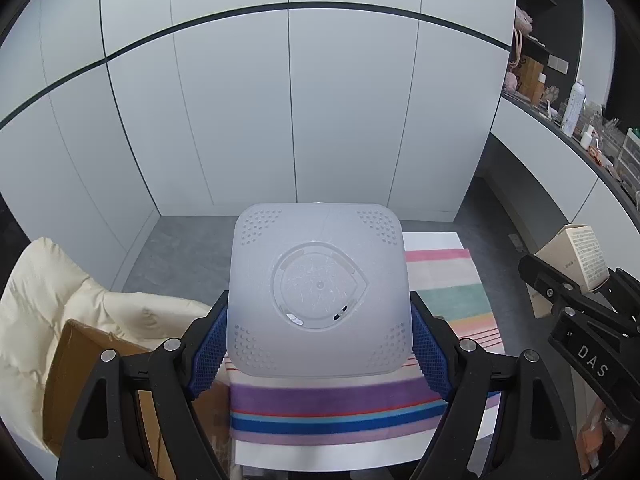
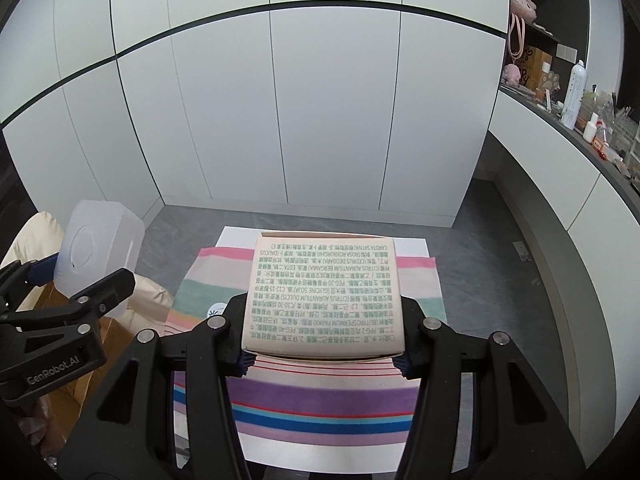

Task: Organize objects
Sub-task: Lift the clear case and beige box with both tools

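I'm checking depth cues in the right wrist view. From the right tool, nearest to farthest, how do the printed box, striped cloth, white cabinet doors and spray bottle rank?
1. Printed box: held in the right tool.
2. Striped cloth: just below and ahead.
3. White cabinet doors: across the floor, and spray bottle: on the right counter; too close to call.

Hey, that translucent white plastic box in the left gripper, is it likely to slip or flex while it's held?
The translucent plastic box looks thin-walled and hollow, so probably light and a bit flexible. Its smooth sides may slip, though the left gripper's textured blue pads should help.
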The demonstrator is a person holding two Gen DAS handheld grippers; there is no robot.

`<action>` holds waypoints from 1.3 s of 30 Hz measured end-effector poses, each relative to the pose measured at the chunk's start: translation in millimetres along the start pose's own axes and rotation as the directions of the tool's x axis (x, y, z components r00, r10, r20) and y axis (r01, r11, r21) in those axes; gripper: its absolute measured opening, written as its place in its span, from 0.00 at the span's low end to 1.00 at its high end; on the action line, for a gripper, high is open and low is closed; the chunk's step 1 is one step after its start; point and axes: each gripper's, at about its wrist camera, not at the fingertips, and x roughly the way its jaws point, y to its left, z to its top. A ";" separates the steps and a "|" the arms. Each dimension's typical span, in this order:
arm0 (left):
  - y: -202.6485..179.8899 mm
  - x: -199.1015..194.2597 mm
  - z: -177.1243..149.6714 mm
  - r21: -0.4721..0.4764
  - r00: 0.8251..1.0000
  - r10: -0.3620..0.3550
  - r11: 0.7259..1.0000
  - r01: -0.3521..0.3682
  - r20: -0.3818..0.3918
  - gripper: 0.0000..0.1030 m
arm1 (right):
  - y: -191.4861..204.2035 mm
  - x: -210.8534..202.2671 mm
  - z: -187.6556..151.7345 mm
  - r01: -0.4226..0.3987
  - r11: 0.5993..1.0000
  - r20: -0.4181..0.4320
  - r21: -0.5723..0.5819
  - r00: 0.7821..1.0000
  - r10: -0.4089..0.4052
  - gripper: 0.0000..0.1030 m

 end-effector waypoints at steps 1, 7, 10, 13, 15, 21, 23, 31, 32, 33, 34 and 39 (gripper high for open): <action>-1.8 0.4 -1.1 0.002 1.000 0.002 1.000 -0.002 0.000 0.80 | 2.3 -2.6 -0.2 0.000 1.000 -0.001 -0.002 1.000 0.000 0.52; -1.4 -6.9 -7.5 -0.001 1.000 -0.003 1.000 0.003 -0.010 0.80 | 4.6 -6.2 -3.5 -0.003 1.000 -0.008 -0.010 1.000 0.003 0.52; -0.1 -14.1 -15.1 -0.006 1.000 -0.003 1.000 0.003 -0.013 0.80 | 1.1 -7.7 -6.0 -0.006 1.000 -0.013 -0.011 1.000 0.006 0.52; -0.1 -24.8 -26.0 -0.004 1.000 -0.017 1.000 0.017 -0.013 0.80 | -0.3 -14.2 -11.9 -0.019 1.000 -0.019 -0.004 1.000 0.019 0.52; -1.2 -32.6 -32.5 -0.001 1.000 -0.025 1.000 0.025 -0.013 0.80 | 0.2 -21.3 -17.9 -0.026 1.000 -0.022 -0.004 0.999 0.026 0.52; -8.1 -64.2 -50.8 0.014 1.000 -0.020 1.000 0.020 0.015 0.80 | 2.7 -47.0 -41.5 -0.047 0.999 -0.032 -0.001 0.998 0.047 0.52; -8.3 -72.7 -56.9 0.013 1.000 -0.022 1.000 0.022 0.021 0.80 | 3.7 -54.9 -50.2 -0.050 0.999 -0.036 -0.005 0.998 0.049 0.52; -6.7 -103.3 -91.3 -0.003 0.999 -0.033 0.999 0.033 0.022 0.80 | 5.8 -84.3 -89.8 -0.069 0.998 -0.058 -0.013 0.996 0.068 0.52; -7.2 -106.2 -96.5 -0.003 0.999 -0.032 0.999 0.032 0.022 0.80 | 6.0 -87.5 -95.0 -0.071 0.997 -0.062 -0.015 0.996 0.070 0.52; -7.7 -110.1 -102.8 0.000 0.999 -0.028 1.000 0.028 0.023 0.80 | 6.3 -90.1 -99.5 -0.074 0.997 -0.064 -0.015 0.995 0.072 0.52; -8.7 -113.9 -109.5 0.007 0.999 -0.023 1.000 0.023 0.024 0.80 | 6.5 -93.0 -104.7 -0.075 0.997 -0.066 -0.015 0.995 0.074 0.52; -10.2 -125.8 -135.9 0.021 1.000 -0.024 0.999 0.024 0.015 0.80 | 6.1 -103.1 -126.9 -0.081 0.997 -0.084 -0.015 0.993 0.080 0.52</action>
